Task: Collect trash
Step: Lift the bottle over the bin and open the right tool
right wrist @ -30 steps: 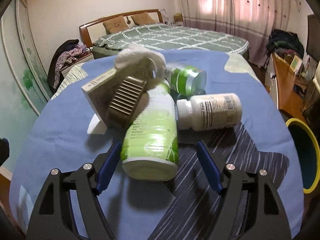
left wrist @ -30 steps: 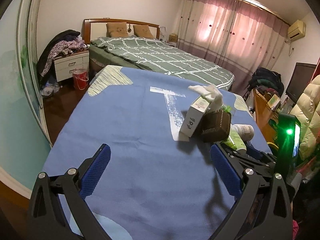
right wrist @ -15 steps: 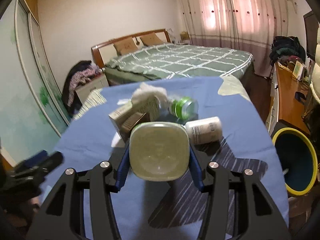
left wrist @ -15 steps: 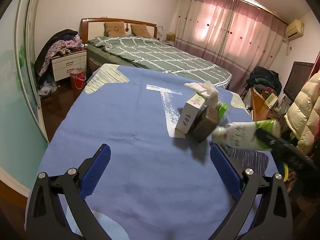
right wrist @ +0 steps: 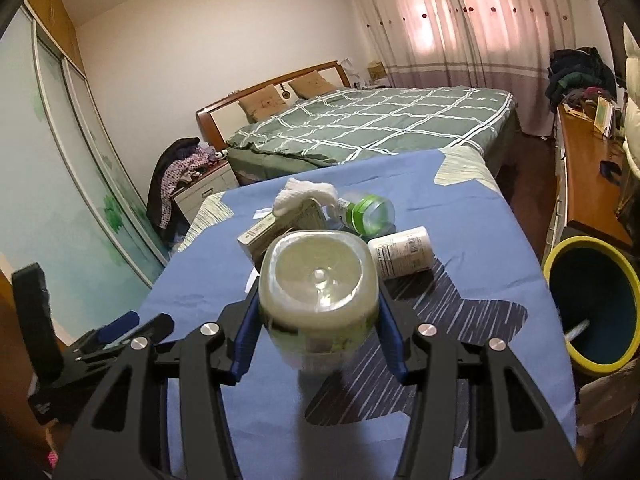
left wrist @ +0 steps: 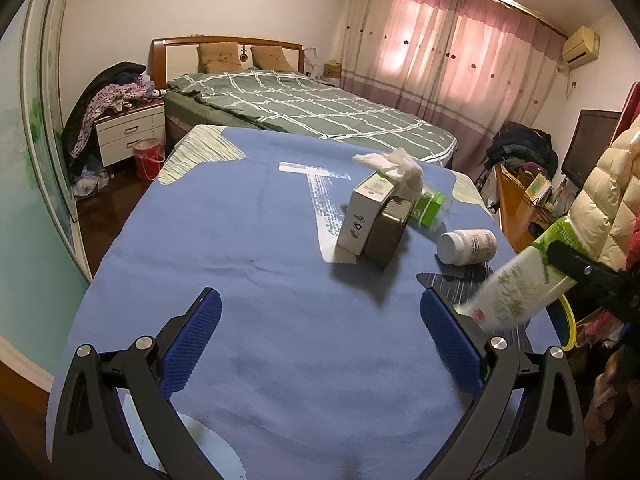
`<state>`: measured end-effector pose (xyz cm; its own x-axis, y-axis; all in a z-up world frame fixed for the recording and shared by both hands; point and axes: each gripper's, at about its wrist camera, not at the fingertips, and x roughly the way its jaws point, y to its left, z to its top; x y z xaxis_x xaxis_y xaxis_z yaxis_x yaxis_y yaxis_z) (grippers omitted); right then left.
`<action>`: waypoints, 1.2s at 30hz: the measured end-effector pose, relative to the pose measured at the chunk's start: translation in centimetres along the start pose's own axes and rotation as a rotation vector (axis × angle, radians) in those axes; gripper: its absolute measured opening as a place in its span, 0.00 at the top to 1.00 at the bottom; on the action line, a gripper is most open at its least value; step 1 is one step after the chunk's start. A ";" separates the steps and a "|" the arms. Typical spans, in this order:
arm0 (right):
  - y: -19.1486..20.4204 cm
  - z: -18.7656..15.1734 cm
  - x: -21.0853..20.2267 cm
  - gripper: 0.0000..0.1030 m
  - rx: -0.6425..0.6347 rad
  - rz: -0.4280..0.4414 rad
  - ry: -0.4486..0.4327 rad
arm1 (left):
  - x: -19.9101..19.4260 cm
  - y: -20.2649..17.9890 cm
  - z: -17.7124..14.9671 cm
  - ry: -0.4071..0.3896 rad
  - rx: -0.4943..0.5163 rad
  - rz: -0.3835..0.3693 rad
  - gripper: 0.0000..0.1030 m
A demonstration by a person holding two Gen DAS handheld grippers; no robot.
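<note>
My right gripper (right wrist: pixel 318 310) is shut on a white and green plastic bottle (right wrist: pixel 318 280), held off the blue-covered table (left wrist: pixel 240 240) with its base toward the camera. In the left wrist view the same bottle (left wrist: pixel 512 284) hangs tilted at the right edge of the table. More trash lies in a heap: a white box (left wrist: pixel 366 212), a brown ribbed box (left wrist: pixel 386 232), a crumpled tissue (left wrist: pixel 394 162), a green-capped bottle (left wrist: pixel 428 208) and a white pill bottle (left wrist: pixel 468 246). My left gripper (left wrist: pixel 320 308) hovers open over the near part of the table, nothing between its fingers.
A dark bin with a yellow rim (right wrist: pixel 560 256) stands beside the table's right edge, something thin inside it. A bed (left wrist: pixel 312 116) lies beyond the table, a nightstand (left wrist: pixel 132 132) piled with clothes to its left, a wooden desk (right wrist: pixel 588 184) at the right.
My right gripper closed on the white and green bottle and lifted it off the table, away from the heap. The left gripper stayed in place, open.
</note>
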<state>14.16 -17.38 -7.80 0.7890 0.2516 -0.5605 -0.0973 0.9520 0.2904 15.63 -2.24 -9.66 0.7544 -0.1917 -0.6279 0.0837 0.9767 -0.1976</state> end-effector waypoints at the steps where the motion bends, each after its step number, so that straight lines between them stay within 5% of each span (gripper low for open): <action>1: -0.2 0.1 -0.2 0.52 0.002 0.000 -0.003 | 0.1 -0.1 -0.1 0.003 0.002 -0.001 0.05; 21: -9.3 1.8 -4.9 0.52 0.151 -0.128 -0.130 | 2.7 -4.2 0.1 0.046 0.094 -0.021 0.05; 29: -17.1 2.2 -7.8 0.52 0.261 -0.363 -0.218 | 4.3 -7.0 0.6 0.063 0.142 -0.048 0.05; 36: -23.1 1.3 -6.6 0.52 0.335 -0.548 -0.188 | 5.5 -9.2 0.5 0.087 0.186 -0.063 0.05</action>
<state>12.05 -41.25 -9.80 0.7660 -0.3165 -0.5595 0.5172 0.8203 0.2442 19.37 -12.25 -10.92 0.6859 -0.2523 -0.6826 0.2533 0.9621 -0.1010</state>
